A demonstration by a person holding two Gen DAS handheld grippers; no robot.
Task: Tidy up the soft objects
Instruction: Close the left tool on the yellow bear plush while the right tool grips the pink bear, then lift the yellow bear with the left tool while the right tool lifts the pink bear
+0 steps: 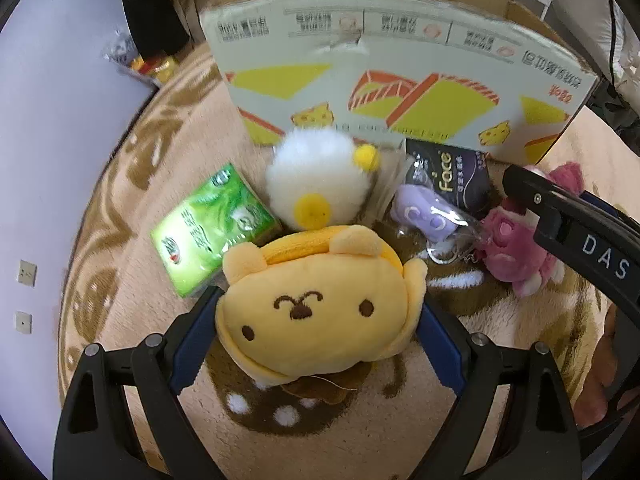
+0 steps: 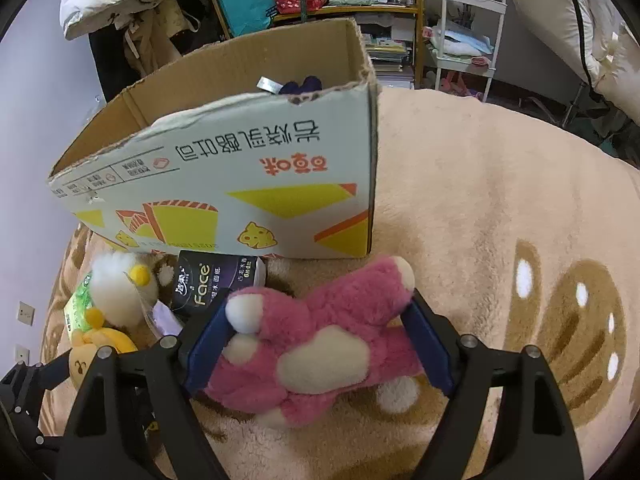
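In the left wrist view we start at the left of the frame, where a green tissue pack lies on the beige patterned blanket, its right corner just beside the yellow bear plush that fills the lower centre. Our left gripper has its blue-padded fingers pressed against both sides of that plush, holding it. Above it, in the middle of the frame, a white fluffy plush with yellow feet rests close in front of the printed cardboard box, which stretches across the upper part of the picture. To the right of the white plush sits a dark "Face" tissue pack, with a small purple toy in clear wrapping lying against its lower edge. Farther right a pink plush lies on the blanket, partly covered by the black arm of our other tool. In the right wrist view the yellow plush shows at the lower left, the box stands open-topped in the upper left and centre, and our right gripper holds the pink plush between its fingers at the lower centre, while the blanket spreads to the right.
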